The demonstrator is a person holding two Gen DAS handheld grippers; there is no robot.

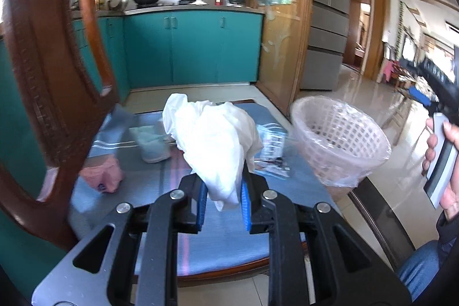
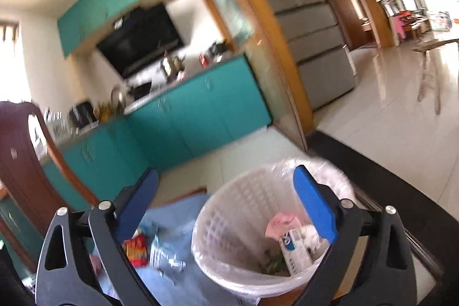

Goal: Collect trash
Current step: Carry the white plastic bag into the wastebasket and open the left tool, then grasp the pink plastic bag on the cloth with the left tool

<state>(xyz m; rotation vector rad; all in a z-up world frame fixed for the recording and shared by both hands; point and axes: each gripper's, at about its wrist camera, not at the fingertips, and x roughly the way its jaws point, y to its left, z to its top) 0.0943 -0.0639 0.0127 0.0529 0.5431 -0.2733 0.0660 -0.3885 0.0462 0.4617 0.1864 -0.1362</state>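
My left gripper (image 1: pixel 223 201) is shut on a crumpled white plastic bag (image 1: pixel 213 141) and holds it above a chair's blue cushion (image 1: pixel 149 179). A pink bag (image 1: pixel 101 174), a pale cup-like piece (image 1: pixel 152 146) and a clear printed wrapper (image 1: pixel 271 154) lie on the cushion. A white lattice bin with a clear liner (image 1: pixel 341 139) stands at the cushion's right edge. My right gripper (image 2: pixel 226 202) is open and empty above the bin (image 2: pixel 229 234), which holds a carton (image 2: pixel 295 248) and pink paper (image 2: pixel 279 222). A red wrapper (image 2: pixel 136 250) lies left of the bin.
The chair's dark wooden back (image 1: pixel 48 76) rises at the left. Teal kitchen cabinets (image 1: pixel 192 45) stand behind, a grey fridge (image 1: pixel 327 27) to the right. A dark table edge (image 2: pixel 387 185) runs by the bin. Glossy tiled floor (image 2: pixel 401 119) stretches right.
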